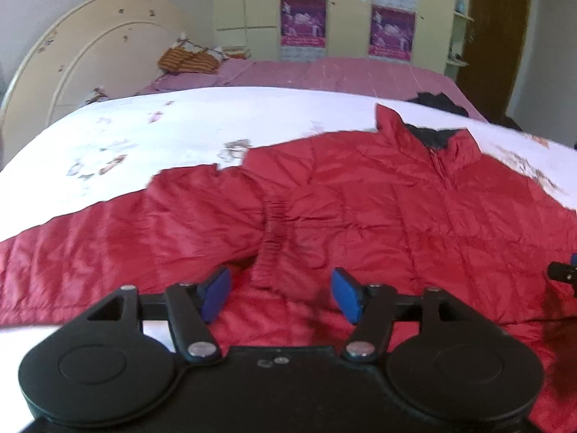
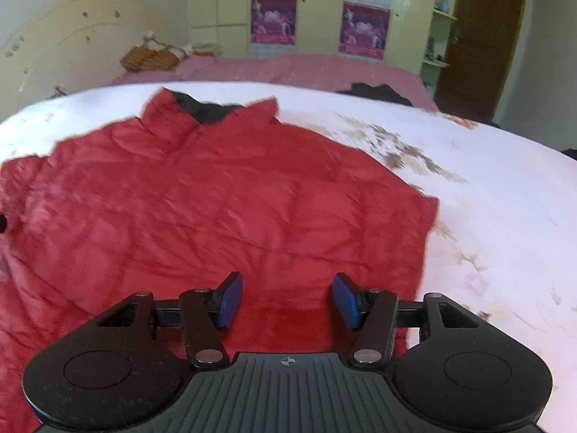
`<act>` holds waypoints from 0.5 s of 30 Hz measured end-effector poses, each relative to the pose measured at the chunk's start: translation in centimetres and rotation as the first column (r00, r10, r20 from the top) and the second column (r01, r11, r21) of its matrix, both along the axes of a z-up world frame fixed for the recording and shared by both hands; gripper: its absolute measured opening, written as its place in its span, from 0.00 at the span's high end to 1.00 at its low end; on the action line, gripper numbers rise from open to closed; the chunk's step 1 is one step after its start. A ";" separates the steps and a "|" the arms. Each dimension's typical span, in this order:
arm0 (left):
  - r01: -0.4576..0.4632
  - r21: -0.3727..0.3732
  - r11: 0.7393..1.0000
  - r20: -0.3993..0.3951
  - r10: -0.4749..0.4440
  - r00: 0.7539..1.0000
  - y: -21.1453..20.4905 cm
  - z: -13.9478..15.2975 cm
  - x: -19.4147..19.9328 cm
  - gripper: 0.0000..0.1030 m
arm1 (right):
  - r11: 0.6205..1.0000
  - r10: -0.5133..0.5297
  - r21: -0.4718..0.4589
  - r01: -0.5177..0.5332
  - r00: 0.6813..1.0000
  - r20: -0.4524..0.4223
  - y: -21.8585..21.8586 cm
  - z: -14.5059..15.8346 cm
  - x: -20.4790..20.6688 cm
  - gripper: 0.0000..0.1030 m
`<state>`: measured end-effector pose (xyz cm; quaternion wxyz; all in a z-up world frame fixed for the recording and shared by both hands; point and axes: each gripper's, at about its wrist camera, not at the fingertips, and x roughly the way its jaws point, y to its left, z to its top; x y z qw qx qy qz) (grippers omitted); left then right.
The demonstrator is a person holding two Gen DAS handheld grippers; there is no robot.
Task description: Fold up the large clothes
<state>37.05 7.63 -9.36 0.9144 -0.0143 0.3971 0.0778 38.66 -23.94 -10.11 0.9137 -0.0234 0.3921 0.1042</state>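
- The left gripper hangs low over the red quilted jacket, its blue pads spread wide and holding nothing; between them sits the gathered elastic cuff of a sleeve folded in across the body.
- The right gripper is likewise released, pads apart, hovering above the jacket's lower right part near its straight side edge.
- The jacket lies flat, front up, on a white floral bedsheet, collar pointing away from me, dark lining showing inside it.
- One sleeve stretches out to the left across the sheet.
- A dark garment lies beyond the jacket, where the white sheet meets a pink bedcover.
- At the far end sit striped orange pillows against a cream curved headboard.
- Behind stands a pale wardrobe with purple posters, and a brown door to the right.
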 end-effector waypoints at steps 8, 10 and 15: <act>-0.107 -0.048 0.993 0.014 0.108 0.994 4.7 1.9 -4.3 0.32 | 0.993 0.088 0.078 -0.087 0.996 0.001 4.4 0.9 -0.2 0.46; -0.145 -0.064 0.987 0.011 0.146 0.989 6.5 1.9 -5.2 0.31 | 0.991 0.101 0.086 -0.101 0.995 0.008 5.6 1.1 -0.3 0.46; -0.257 -0.154 0.954 -0.014 0.258 0.966 12.1 1.0 -7.0 0.31 | 0.987 0.124 0.104 -0.123 0.992 0.001 9.3 1.6 -0.8 0.46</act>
